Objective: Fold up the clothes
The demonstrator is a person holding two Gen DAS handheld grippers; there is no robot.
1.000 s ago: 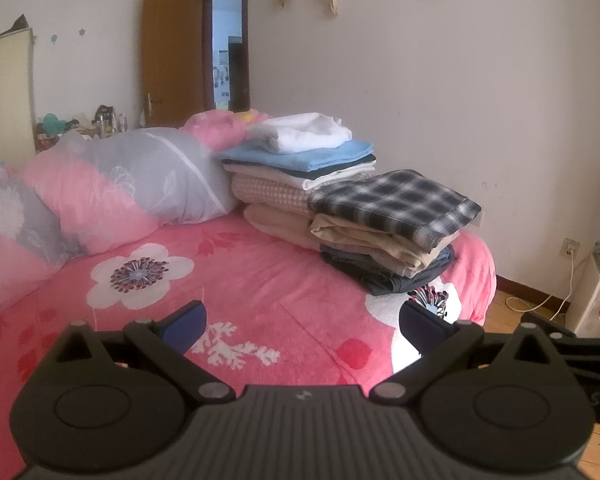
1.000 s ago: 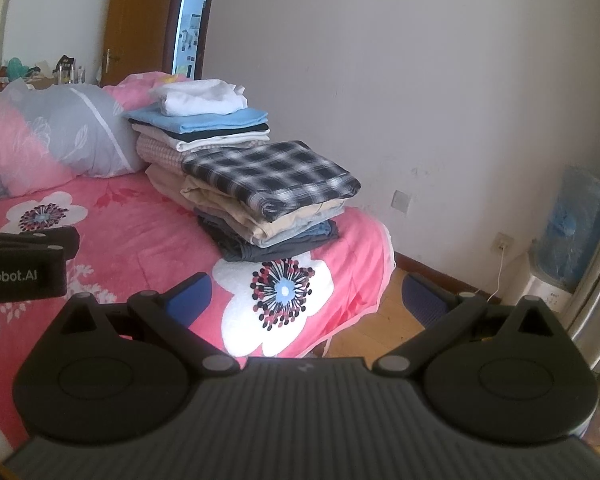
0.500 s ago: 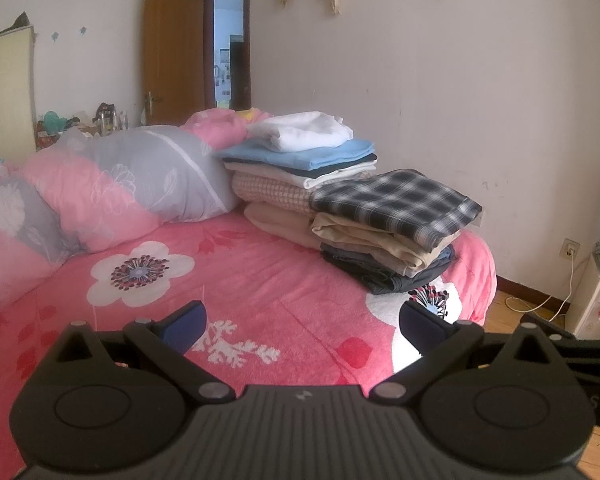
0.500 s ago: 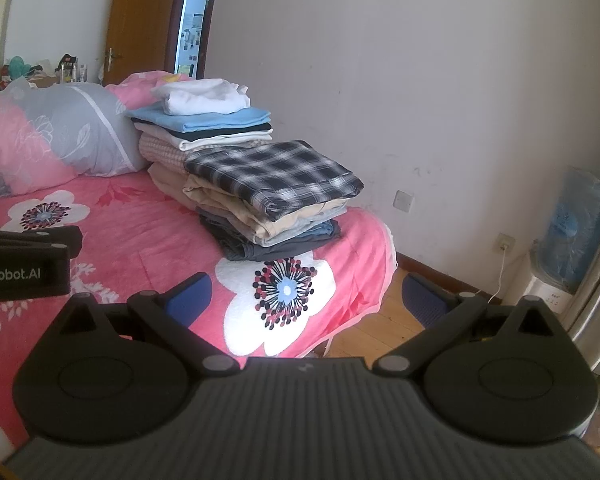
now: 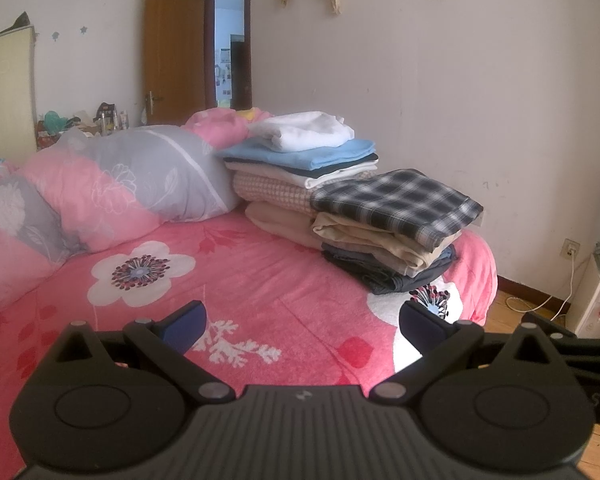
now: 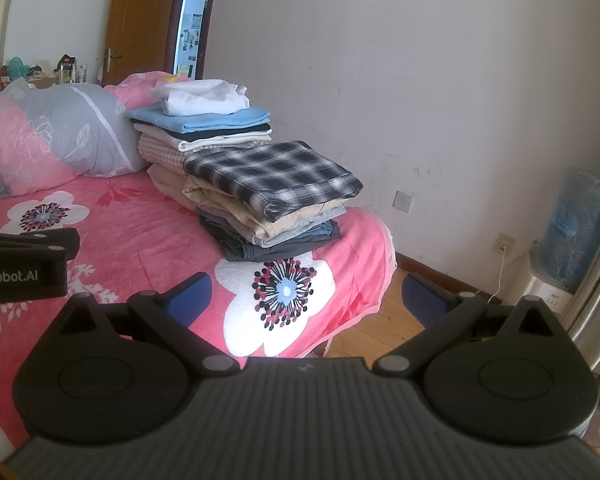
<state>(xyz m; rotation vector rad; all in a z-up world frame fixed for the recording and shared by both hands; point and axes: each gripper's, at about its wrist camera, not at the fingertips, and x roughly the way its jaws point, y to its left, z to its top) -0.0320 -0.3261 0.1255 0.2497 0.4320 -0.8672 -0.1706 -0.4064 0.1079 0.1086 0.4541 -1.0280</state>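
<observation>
Two stacks of folded clothes sit at the far right corner of the pink flowered bed. The nearer stack has a black-and-white plaid piece on top of beige and dark pieces. Behind it, the taller stack is topped by a white garment over a light blue one. My left gripper hovers open above the bedspread, well short of the stacks, with nothing between its fingers. My right gripper is open too, over the bed's right edge. The left gripper's body shows at the left of the right wrist view.
Pink and grey pillows lie at the head of the bed, left of the stacks. A white wall runs behind. A water dispenser and a power cord stand on the wooden floor right of the bed. An open door is at the back.
Both views have shifted only slightly; the stacks sit a touch lower and closer in the frames. Both grippers stay open and empty.
</observation>
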